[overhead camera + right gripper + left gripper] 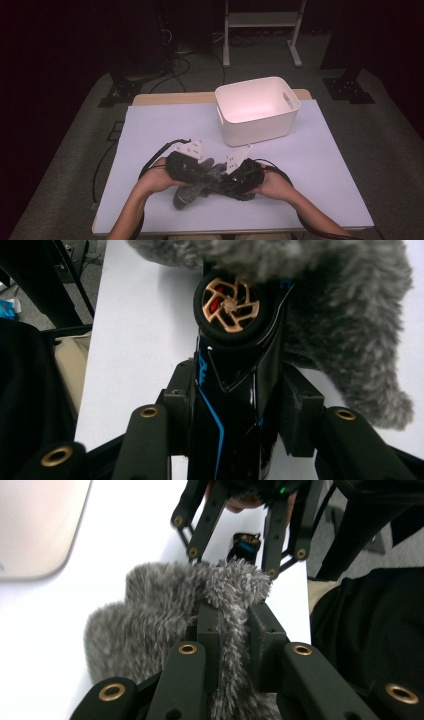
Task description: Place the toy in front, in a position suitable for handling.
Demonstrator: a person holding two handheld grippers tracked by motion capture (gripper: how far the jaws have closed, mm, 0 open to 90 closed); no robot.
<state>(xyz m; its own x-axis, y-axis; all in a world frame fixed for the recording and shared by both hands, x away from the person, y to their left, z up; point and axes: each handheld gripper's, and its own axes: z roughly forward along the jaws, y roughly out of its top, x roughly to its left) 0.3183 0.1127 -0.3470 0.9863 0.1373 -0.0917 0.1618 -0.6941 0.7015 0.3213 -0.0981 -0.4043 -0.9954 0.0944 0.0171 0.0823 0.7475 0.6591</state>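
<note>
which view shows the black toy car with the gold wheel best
The right gripper view: the glossy black toy car with a blue stripe and gold-spoked wheel sits clamped between the right gripper pads. The left gripper view shows a small dark piece of it; the high view hides it among hands.

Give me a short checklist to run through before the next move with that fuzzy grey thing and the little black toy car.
1. Left gripper clamped on the fuzzy grey fabric piece: ok, its jaws pinch a fold of it.
2. Right gripper around the glossy black toy car with a copper-spoked wheel: ok, the car sits between the jaws; whether the pads press firmly, cannot tell.
3. Car free of the fabric: not ok, grey pile drapes over its wheel end.
4. White plastic bin upright, open side up: ok.
5. Pale lilac table top bare between the hands and the bin: ok.
6. Cables clear of the car and the fabric: cannot tell.
</note>
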